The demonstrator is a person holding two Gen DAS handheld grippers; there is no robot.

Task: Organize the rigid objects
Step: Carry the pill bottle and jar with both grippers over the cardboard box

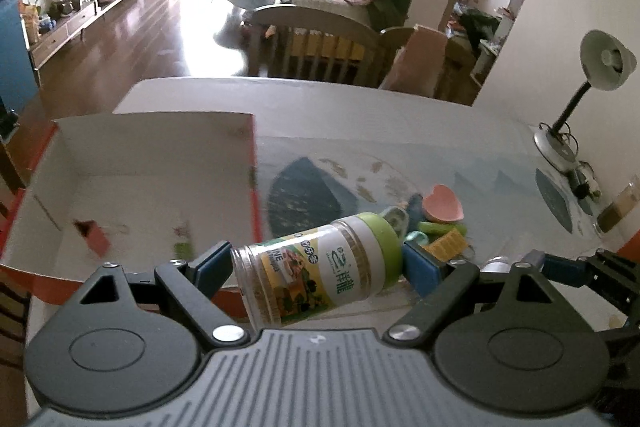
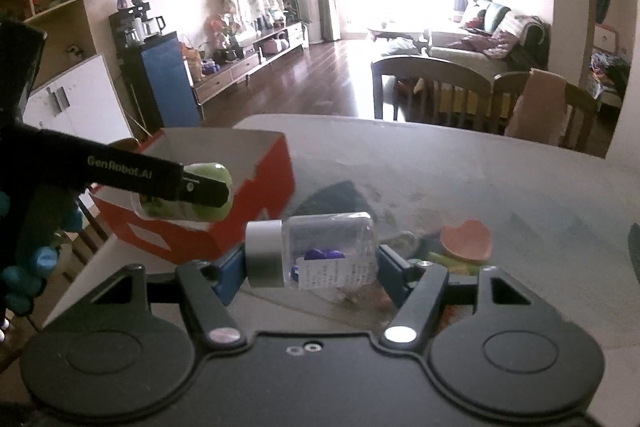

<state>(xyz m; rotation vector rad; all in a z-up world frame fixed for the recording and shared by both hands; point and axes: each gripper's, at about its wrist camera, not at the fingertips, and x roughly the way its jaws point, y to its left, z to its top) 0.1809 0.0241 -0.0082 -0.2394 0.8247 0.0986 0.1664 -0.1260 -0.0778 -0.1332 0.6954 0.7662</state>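
Left gripper (image 1: 320, 263) clamps green-lidded jar (image 1: 320, 267) sideways, above the red box (image 1: 140, 179) edge; right gripper (image 2: 310, 267) pinches silver-capped clear bottle (image 2: 316, 253) sideways over table (image 2: 480, 179), pink heart dish (image 2: 466, 239) beyond

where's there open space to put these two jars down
Free: the floor of the red box at left, nearly bare, and the far tabletop behind it toward the desk lamp. Crowded: the pile around the pink heart dish, just ahead of both grippers.
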